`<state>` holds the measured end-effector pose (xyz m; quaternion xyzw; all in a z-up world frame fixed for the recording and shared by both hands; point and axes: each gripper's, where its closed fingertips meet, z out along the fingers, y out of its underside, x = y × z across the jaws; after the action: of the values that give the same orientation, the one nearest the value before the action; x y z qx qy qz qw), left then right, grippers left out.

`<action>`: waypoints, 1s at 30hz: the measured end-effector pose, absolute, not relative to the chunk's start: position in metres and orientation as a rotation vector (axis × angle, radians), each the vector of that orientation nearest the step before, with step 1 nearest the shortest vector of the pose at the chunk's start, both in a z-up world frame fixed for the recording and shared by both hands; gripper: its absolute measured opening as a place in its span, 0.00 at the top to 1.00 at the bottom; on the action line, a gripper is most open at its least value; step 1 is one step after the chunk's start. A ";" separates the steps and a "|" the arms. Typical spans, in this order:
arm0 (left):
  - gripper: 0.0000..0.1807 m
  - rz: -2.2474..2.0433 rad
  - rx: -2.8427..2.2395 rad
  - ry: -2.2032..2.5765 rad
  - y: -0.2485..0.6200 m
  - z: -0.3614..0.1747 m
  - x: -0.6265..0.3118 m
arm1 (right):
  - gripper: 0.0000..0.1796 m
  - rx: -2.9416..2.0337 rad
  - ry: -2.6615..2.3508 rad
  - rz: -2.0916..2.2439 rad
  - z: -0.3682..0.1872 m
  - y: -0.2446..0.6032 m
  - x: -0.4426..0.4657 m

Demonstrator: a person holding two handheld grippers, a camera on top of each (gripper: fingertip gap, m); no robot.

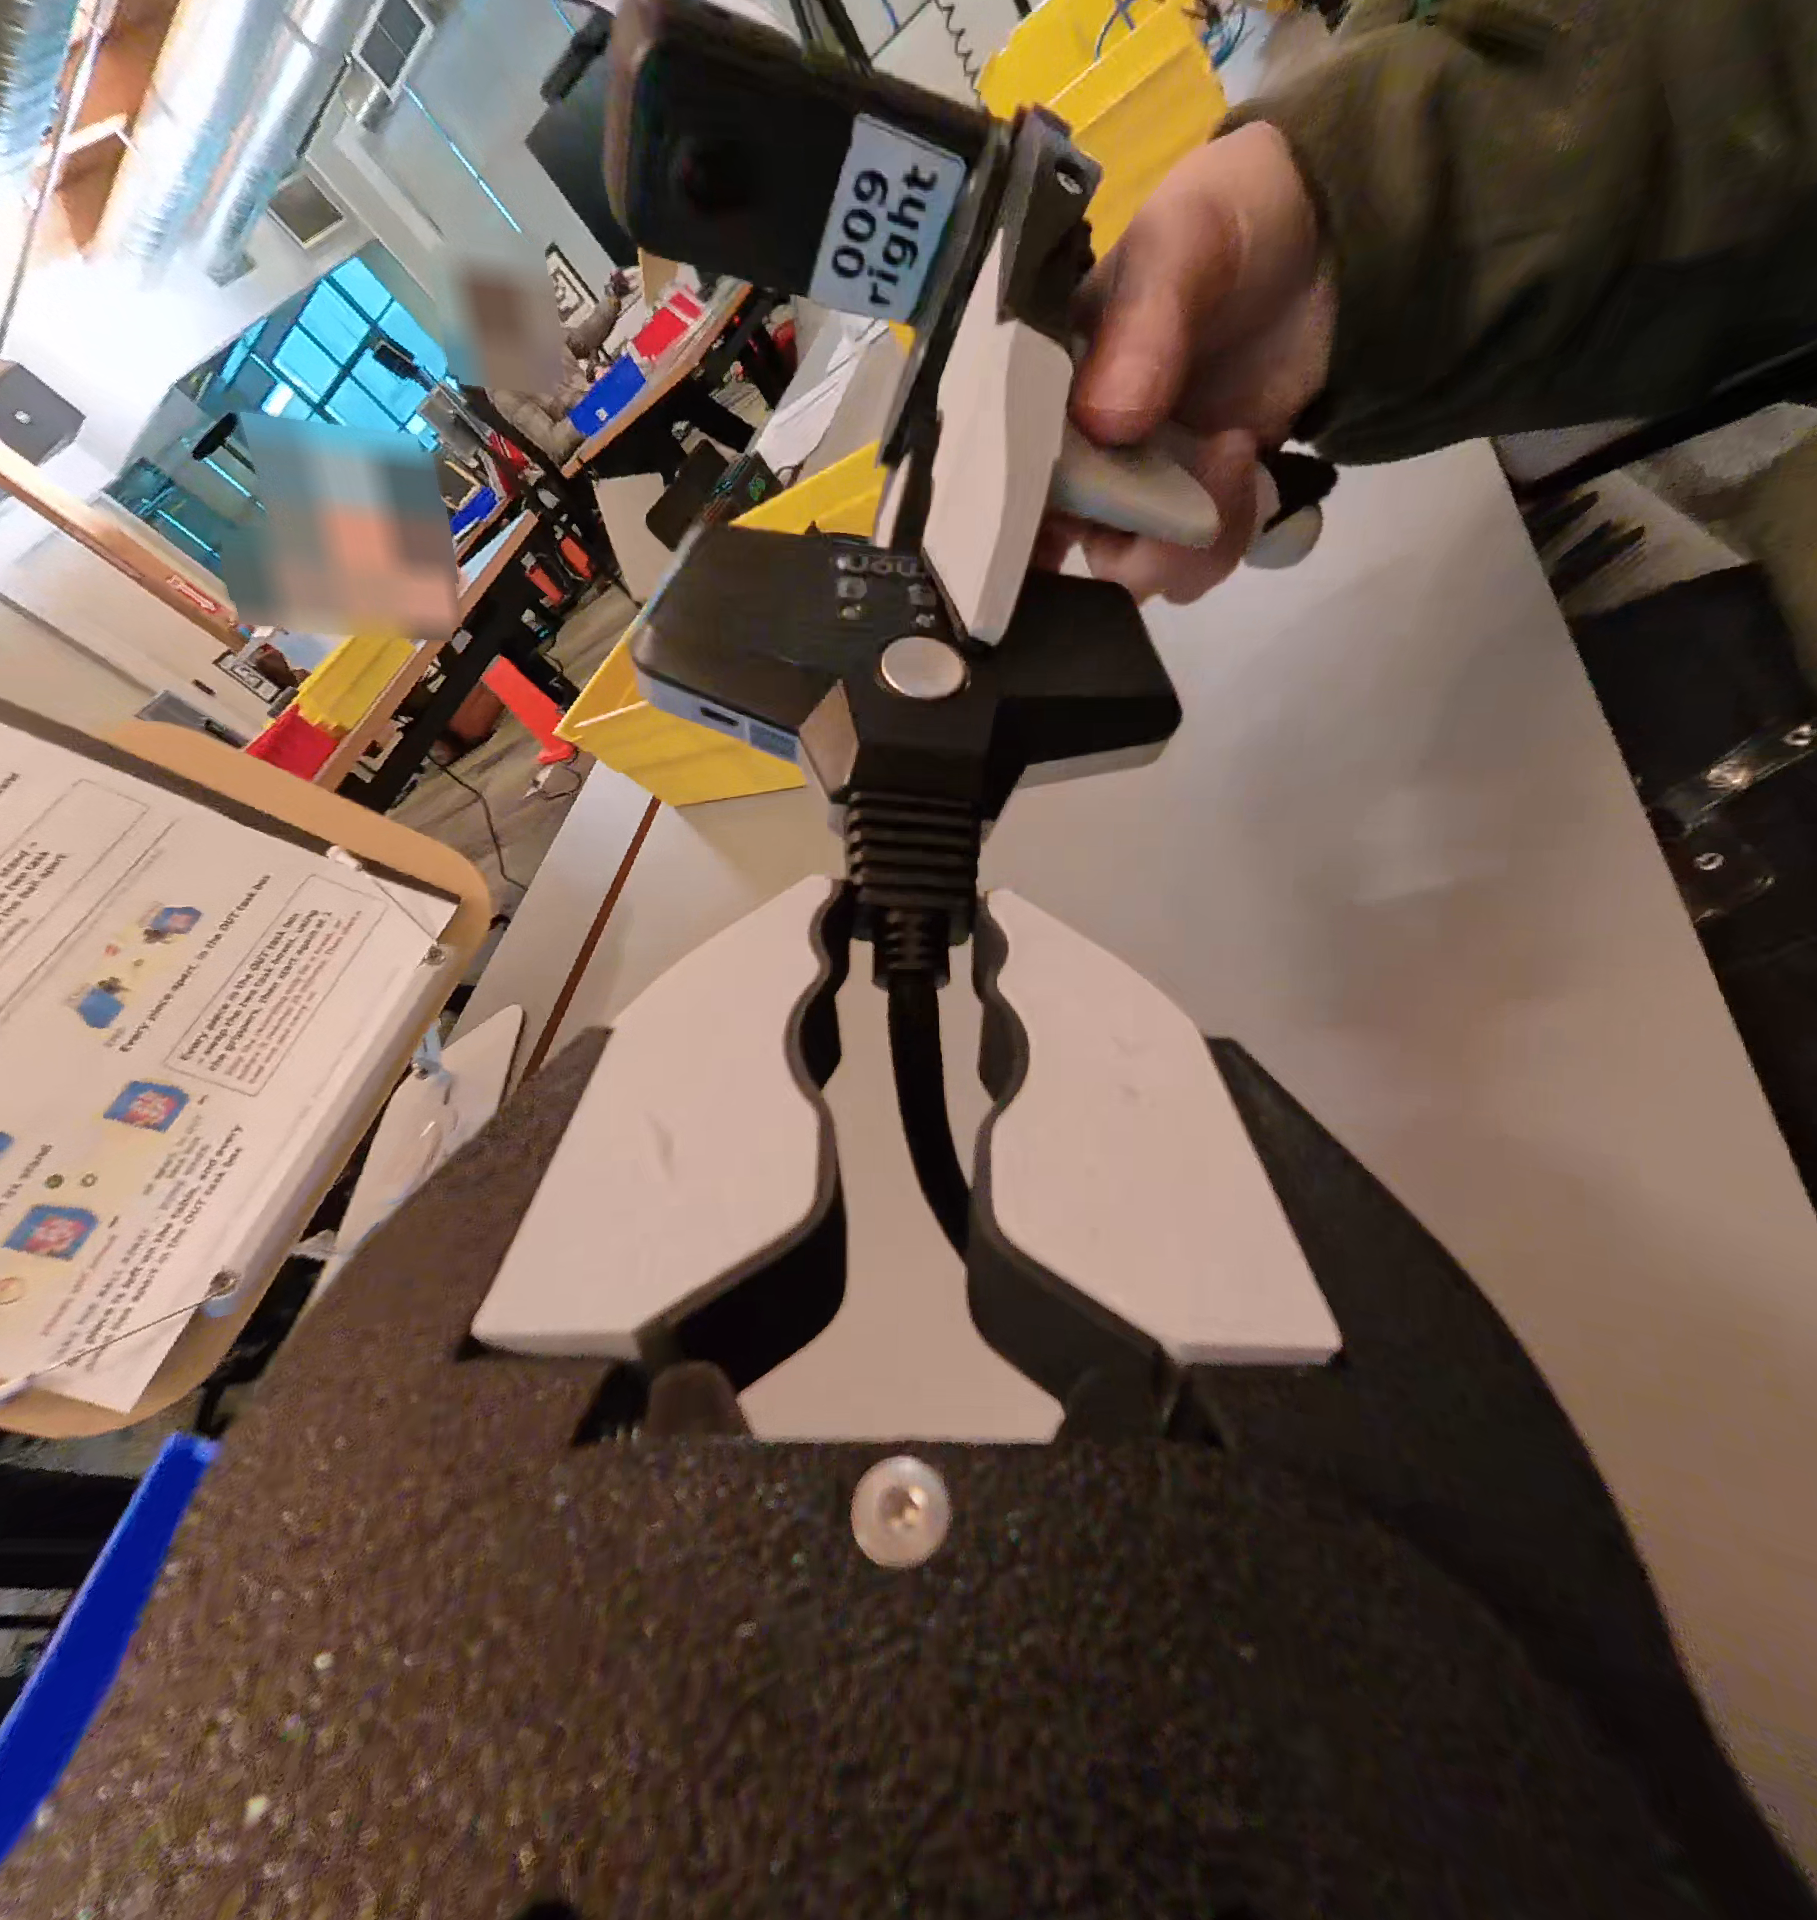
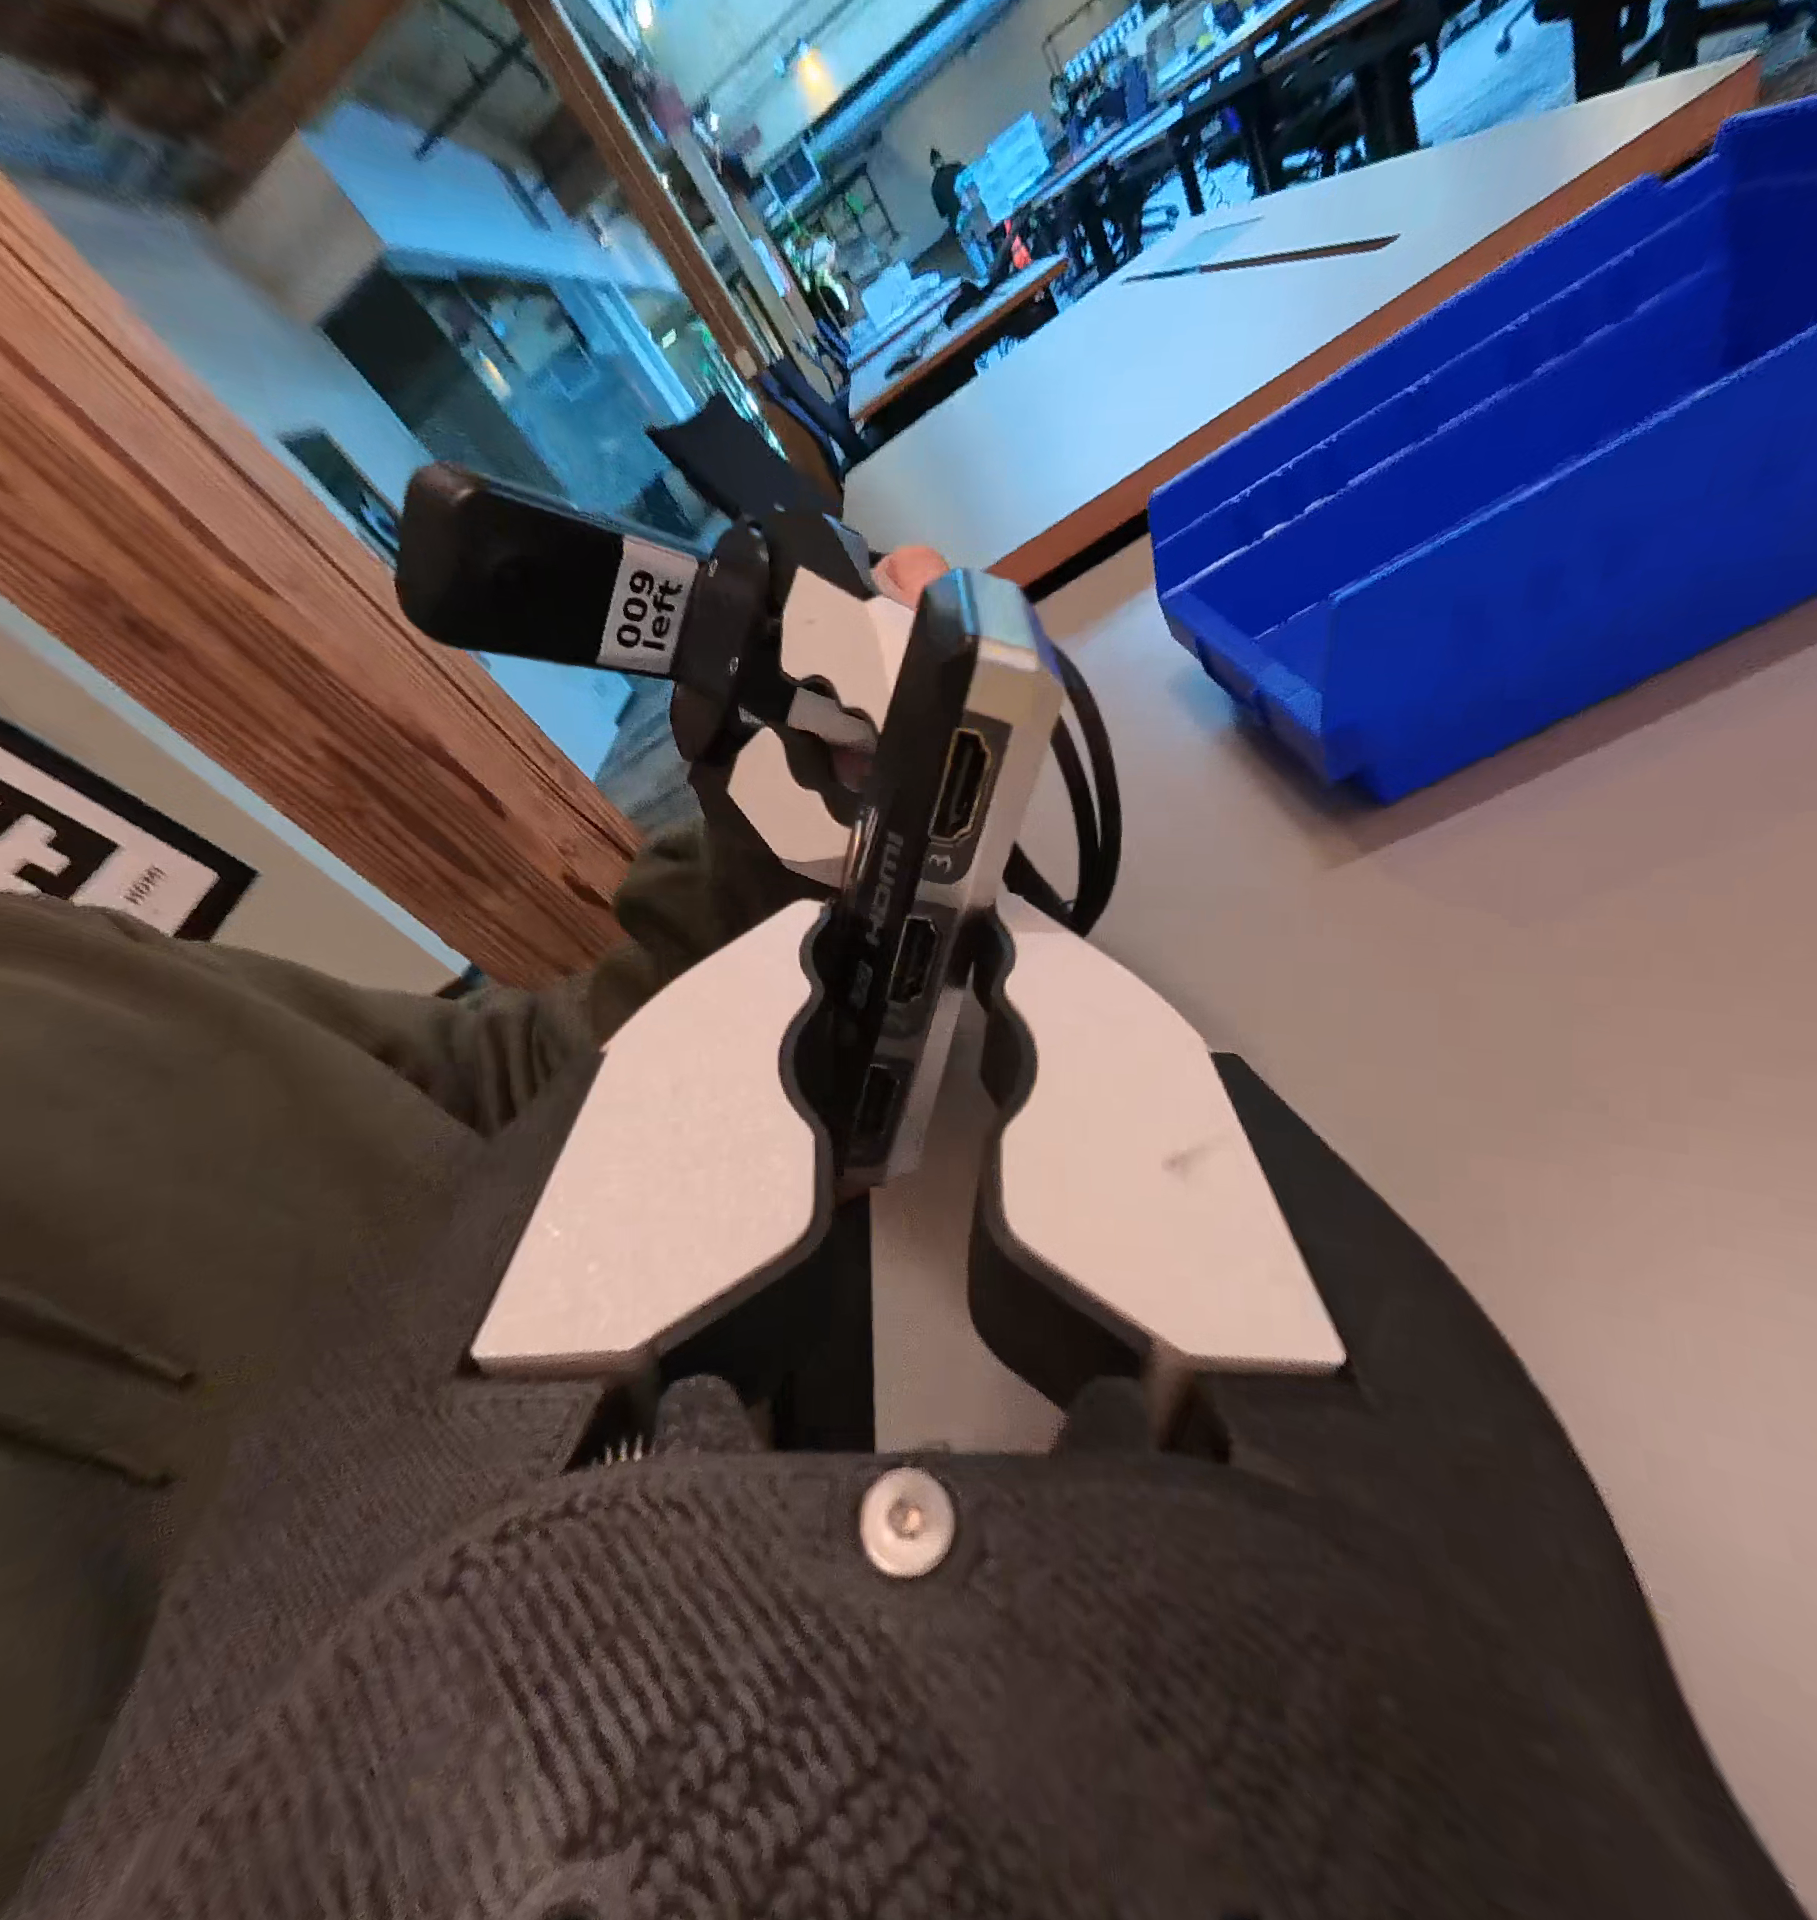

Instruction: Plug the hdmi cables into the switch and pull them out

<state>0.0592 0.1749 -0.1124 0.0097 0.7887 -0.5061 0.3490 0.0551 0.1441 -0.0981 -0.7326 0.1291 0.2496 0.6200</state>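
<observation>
In the left wrist view, my left gripper (image 1: pixel 909 925) is shut on the ribbed strain relief of a black HDMI cable (image 1: pixel 930 1091). The cable's plug (image 1: pixel 914 769) meets the near edge of the black, silver-sided switch (image 1: pixel 758 623). I cannot tell how deep it sits. A white finger (image 1: pixel 987 468) of the right gripper clamps the switch from above. In the right wrist view, my right gripper (image 2: pixel 904 966) is shut on the switch (image 2: pixel 987 727) and holds it edge-on above the table, its row of ports facing the camera. The left gripper (image 2: pixel 810 727) shows just behind it. Black cable (image 2: pixel 1096 790) loops beyond.
A white table (image 1: pixel 1299 935) lies below. A blue bin (image 2: pixel 1558 468) stands at the right. Yellow bins (image 1: pixel 675 748) stand behind the switch. A clipboard with printed sheets (image 1: pixel 156 1039) is at the left. A thick wooden beam (image 2: pixel 208 571) rises at the left. A person's hand (image 1: pixel 1195 312) holds the right gripper.
</observation>
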 end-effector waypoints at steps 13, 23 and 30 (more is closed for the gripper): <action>0.64 -1.432 -0.418 1.597 0.226 -0.032 0.074 | 0.88 -1.669 0.172 0.059 -0.006 0.080 0.132; 0.70 -1.491 -0.537 1.583 0.242 -0.050 0.090 | 0.88 -1.578 0.429 -0.601 0.118 -0.045 0.275; 0.70 -1.428 -0.512 1.731 0.225 -0.079 0.100 | 0.87 -1.518 0.592 -0.766 0.129 -0.111 0.371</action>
<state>0.0997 0.2253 -0.0788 -0.2032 0.6869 -0.5663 0.4077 0.3705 -0.1110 0.1291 -0.6605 0.2574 -0.3334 0.6215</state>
